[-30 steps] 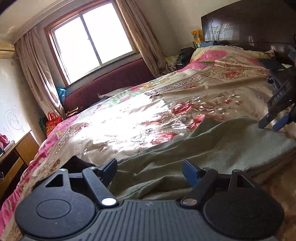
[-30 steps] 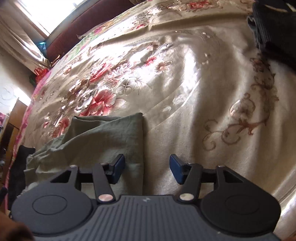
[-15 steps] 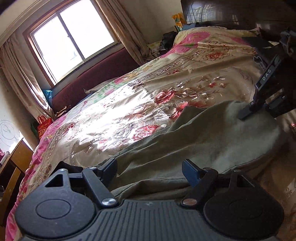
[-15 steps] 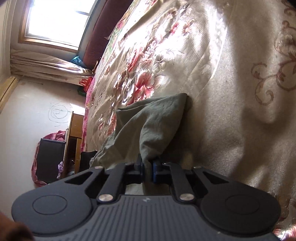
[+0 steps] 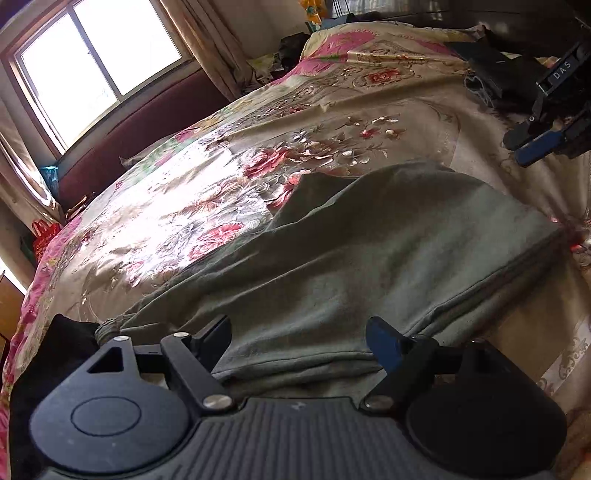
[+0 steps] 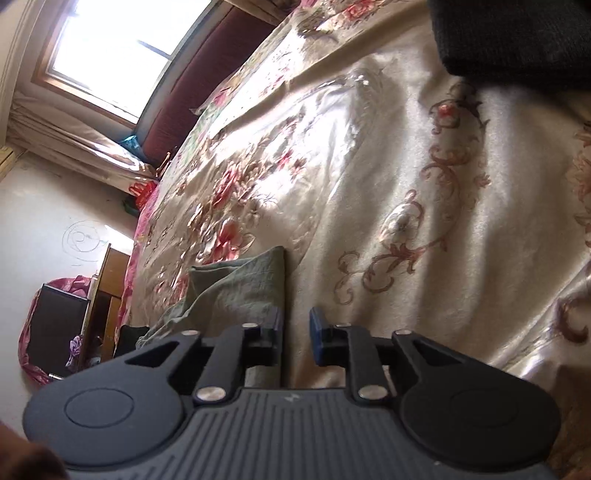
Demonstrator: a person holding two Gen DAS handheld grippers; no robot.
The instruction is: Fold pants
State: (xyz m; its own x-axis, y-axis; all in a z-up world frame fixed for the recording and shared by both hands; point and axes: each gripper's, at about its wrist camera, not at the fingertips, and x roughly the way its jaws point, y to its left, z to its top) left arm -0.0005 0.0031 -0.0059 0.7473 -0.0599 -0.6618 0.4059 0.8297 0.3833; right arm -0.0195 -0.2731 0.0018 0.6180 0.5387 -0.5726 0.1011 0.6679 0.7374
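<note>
The bed [image 5: 369,122] carries a shiny flowered cover, and the green pants [image 5: 369,258] lie flat on it, partly folded, with a layered edge towards the near right. A dark folded garment [image 6: 517,33] sits further up the bed. The left gripper [image 5: 299,339] hovers low over the near hem, its claw wide apart and empty. The right gripper [image 6: 295,332] sits just beside the pants' far corner, its claw slightly apart, gripping nothing. The fold looks about half done; the next move probably calls for both claws to pinch an edge and carry it across evenly. Its body reads "DAS".
</note>
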